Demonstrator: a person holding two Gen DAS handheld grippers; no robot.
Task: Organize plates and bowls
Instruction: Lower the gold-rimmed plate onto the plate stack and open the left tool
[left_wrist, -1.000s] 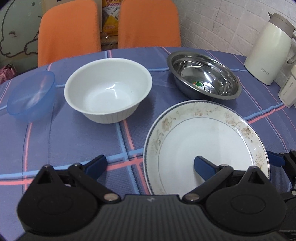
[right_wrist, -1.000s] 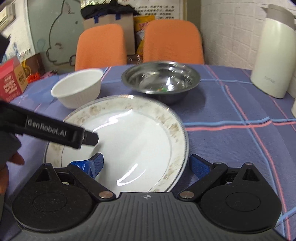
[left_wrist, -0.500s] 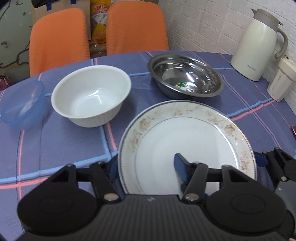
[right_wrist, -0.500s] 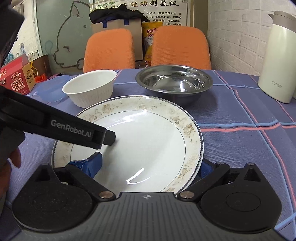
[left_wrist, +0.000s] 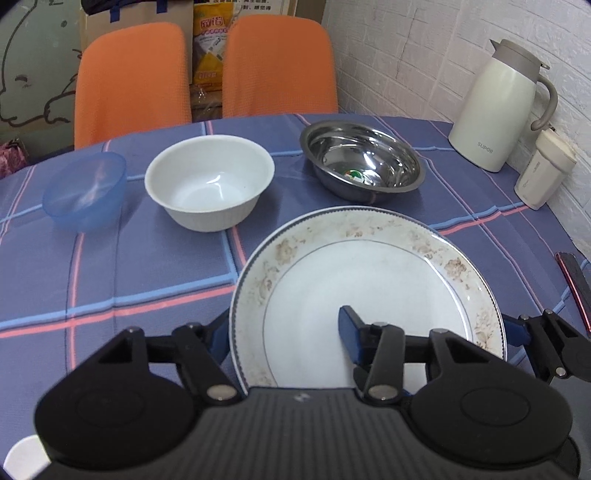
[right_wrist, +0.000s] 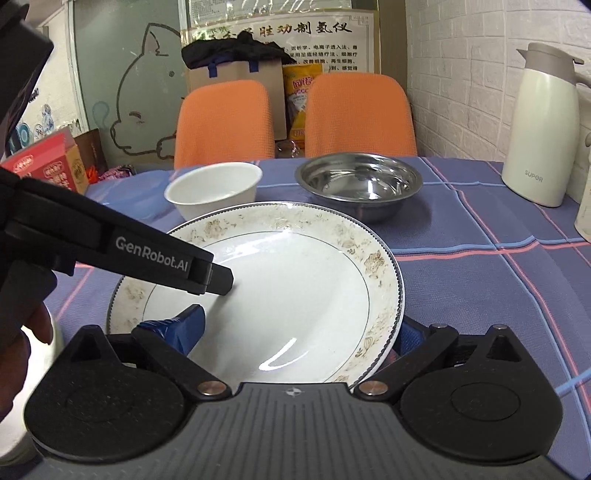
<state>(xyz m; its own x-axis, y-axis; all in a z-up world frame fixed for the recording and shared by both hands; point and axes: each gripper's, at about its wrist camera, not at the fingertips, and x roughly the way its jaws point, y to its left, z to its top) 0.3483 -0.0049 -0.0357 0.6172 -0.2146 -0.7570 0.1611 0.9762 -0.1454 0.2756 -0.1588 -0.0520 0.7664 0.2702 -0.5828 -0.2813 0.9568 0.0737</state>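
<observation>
both grippers now on the floral-rimmed plate (left_wrist: 369, 280): left gripper (left_wrist: 284, 332) has one blue finger under the near-left rim and the other on the plate's inner face, clamped on that edge; right gripper (right_wrist: 299, 328) likewise, one finger (right_wrist: 184, 325) inside the dish and the other tucked behind the right rim, so it grasps the plate too. change vs a second ago: left jaws were spread wide with the plate resting flat on the checked tablecloth (left_wrist: 110, 288); they have since closed onto the rim, and the plate looks raised and tipped toward the cameras, near edge off the cloth as far as i can tell. plate sits in front of the white bowl (left_wrist: 210, 181), steel bowl (left_wrist: 364, 166) and blue plastic bowl (left_wrist: 85, 190), all apart on the table, none stacked. reads as pickup done, transport next; probably the plate gets carried to a stacking spot, where exactly unknown. thermos jug (left_wrist: 498, 110) at far right, not involved.
</observation>
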